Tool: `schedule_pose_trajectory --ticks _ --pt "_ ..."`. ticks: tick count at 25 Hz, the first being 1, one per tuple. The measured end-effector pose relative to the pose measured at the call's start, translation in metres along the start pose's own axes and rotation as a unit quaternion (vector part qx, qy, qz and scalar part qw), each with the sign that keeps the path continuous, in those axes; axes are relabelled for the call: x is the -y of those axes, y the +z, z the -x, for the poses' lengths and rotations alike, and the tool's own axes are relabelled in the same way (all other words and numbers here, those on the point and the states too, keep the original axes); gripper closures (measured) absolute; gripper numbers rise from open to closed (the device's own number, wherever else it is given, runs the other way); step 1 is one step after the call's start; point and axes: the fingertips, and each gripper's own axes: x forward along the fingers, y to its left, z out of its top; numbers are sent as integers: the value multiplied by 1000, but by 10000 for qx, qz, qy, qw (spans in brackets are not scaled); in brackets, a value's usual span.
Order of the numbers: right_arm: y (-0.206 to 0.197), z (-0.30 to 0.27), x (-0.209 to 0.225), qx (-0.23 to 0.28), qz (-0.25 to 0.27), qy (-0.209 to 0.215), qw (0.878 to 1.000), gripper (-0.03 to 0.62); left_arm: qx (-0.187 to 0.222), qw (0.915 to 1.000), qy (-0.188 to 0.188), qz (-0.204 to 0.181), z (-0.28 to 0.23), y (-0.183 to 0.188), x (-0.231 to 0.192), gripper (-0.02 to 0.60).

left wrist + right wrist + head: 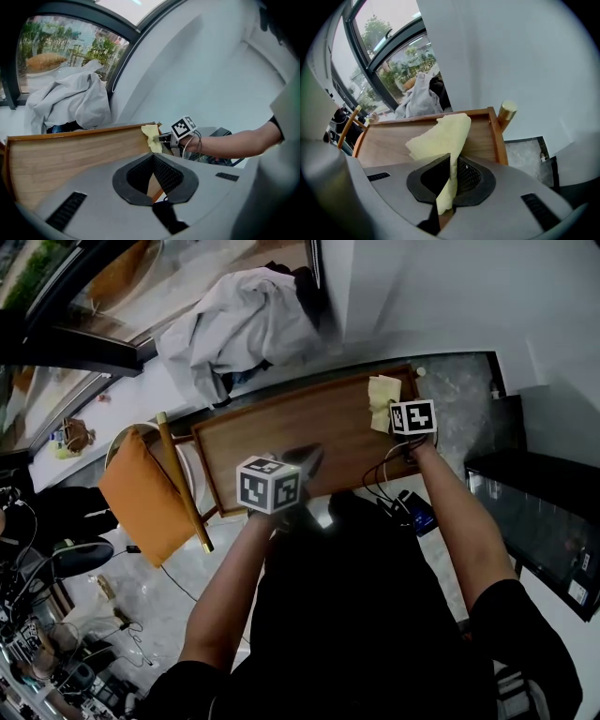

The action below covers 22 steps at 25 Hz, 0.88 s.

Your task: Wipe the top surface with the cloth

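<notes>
My right tongs [451, 164] pinch a pale yellow cloth [443, 133], which stands in a loose fold above the right end of the surface [389, 140]. My left tongs [153, 159] are pressed together on nothing, by the front edge. I'd lay the cloth flat and pull long, overlapping strokes along the grain. The wood is smooth with a raised rim, and the cloth is thin and limp.

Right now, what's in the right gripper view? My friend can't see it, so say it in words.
The right gripper is shut on a yellow cloth, which stands up between its jaws, with a rimmed wooden top beyond it. Behind are a white wall, a big window and a heap of grey fabric.
</notes>
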Motion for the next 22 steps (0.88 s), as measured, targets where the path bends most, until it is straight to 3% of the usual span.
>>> schedule_pose_trajectory --ticks 9,13,17,19,22 --pt "-2 8 30 -93 -155 -619 9979 562 87 10000 -9 30 0 1 -1 574" --pt "-3 14 43 -123 -484 -977 9940 562 163 9998 69 100 12 -2 -9 574" --pt "-5 17 48 -198 -432 -1312 9902 562 223 9995 148 182 28 -6 -21 574" --pt "-1 22 44 -81 -388 -1323 9904 562 273 9992 168 237 38 -8 -25 574" --pt "18 33 14 372 -299 -1013 9937 562 345 9988 203 297 54 -11 -35 574"
